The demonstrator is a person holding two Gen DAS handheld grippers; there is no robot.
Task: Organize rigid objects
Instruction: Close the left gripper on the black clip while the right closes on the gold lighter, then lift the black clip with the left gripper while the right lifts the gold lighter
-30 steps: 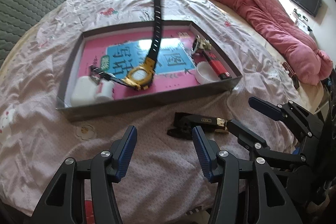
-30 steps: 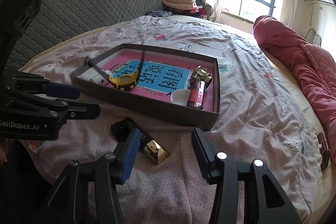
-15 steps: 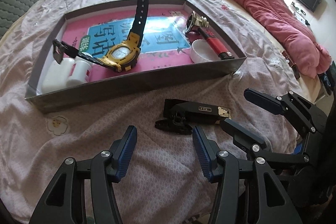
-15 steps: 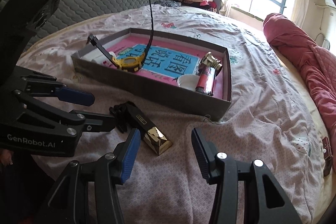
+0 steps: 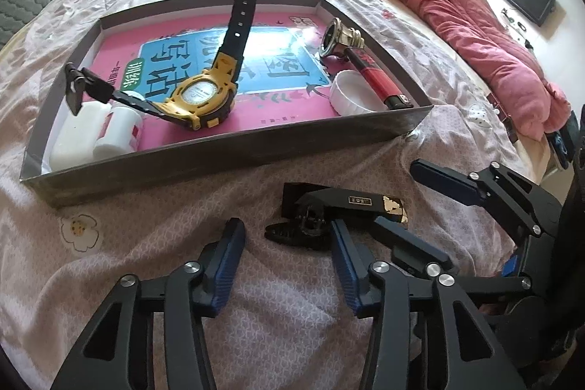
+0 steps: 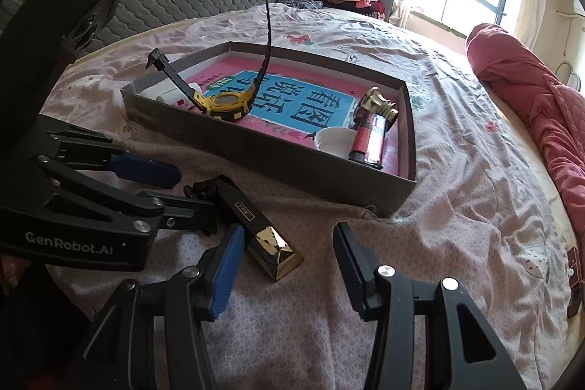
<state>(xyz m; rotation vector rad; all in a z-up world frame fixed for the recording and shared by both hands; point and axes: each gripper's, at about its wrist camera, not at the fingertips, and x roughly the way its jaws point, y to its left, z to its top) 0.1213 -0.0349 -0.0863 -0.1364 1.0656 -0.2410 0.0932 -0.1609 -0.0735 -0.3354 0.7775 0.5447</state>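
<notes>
Blue-padded left tool (image 5: 287, 258) and right tool (image 6: 289, 254) hover spread apart, flanking the black-gold clip (image 6: 256, 229).

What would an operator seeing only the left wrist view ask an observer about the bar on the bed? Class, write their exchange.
Operator: Where is the gold tip of the bar?
Observer: It is bevelled and lies between the fingers of the open right gripper.
Operator: What marks the left gripper?
Observer: Its side reads GenRobot.AI.
</notes>
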